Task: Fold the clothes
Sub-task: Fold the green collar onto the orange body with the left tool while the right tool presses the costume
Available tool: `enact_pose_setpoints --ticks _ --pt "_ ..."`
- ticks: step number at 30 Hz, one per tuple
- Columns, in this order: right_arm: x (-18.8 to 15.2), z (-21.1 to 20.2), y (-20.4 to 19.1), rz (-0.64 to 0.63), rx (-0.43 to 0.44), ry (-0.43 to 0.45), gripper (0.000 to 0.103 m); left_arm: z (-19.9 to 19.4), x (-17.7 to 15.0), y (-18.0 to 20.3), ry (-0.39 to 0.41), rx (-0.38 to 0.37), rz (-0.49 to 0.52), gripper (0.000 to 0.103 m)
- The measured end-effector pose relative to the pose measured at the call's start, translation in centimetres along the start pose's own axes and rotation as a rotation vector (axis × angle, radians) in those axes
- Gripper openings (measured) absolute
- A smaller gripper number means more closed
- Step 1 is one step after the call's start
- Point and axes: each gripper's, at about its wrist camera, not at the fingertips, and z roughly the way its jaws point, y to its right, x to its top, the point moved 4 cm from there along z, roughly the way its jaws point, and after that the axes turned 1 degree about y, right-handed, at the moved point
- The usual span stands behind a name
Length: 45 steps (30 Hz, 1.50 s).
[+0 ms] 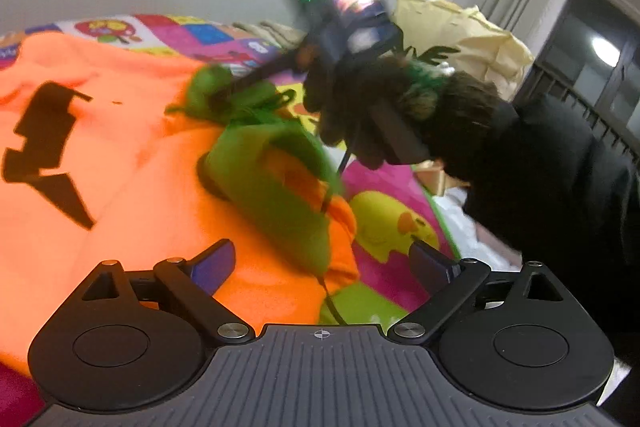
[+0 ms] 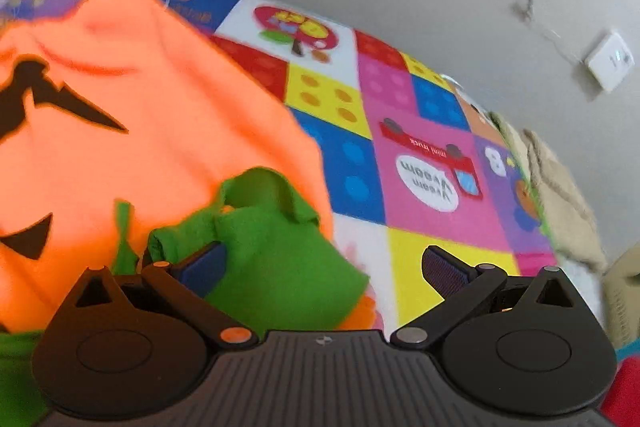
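An orange fleece garment [image 1: 132, 163] with black pumpkin-face shapes and green trim [image 1: 276, 187] lies spread on a colourful play mat [image 1: 384, 223]. My left gripper [image 1: 320, 263] is open, just above the garment's orange hem and green part. In the right wrist view the garment [image 2: 160, 123] fills the left side, with its green collar piece [image 2: 272, 259] bunched in front. My right gripper [image 2: 324, 267] is open, its left finger over the green piece. From the left wrist view the right gripper [image 1: 224, 87] looks blurred, at the green trim.
The play mat [image 2: 420, 163] has bright patterned squares and reaches a grey wall. A beige cloth [image 2: 560, 195] lies at the mat's far edge. The person in black [image 1: 540, 163] holds the right gripper. A yellow bag [image 1: 460, 31] stands behind.
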Motion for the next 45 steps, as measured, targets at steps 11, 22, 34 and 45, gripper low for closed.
enact_pose_setpoints --ticks 11,22,34,45 --pt "-6.5 -6.3 5.5 0.308 0.115 0.051 0.103 0.1 -0.8 -1.8 -0.032 -0.005 -0.028 0.097" --pt "-14.9 -13.6 7.3 0.768 0.424 0.161 0.103 -1.4 5.2 3.8 0.142 -0.034 0.129 0.098" --pt "-17.1 -10.0 4.8 1.008 0.627 0.130 0.103 4.9 2.8 0.0 -0.051 0.484 0.409 0.099" --pt "-13.0 -7.2 1.2 0.987 0.850 -0.038 0.103 2.9 2.6 6.0 0.001 0.155 0.564 0.098"
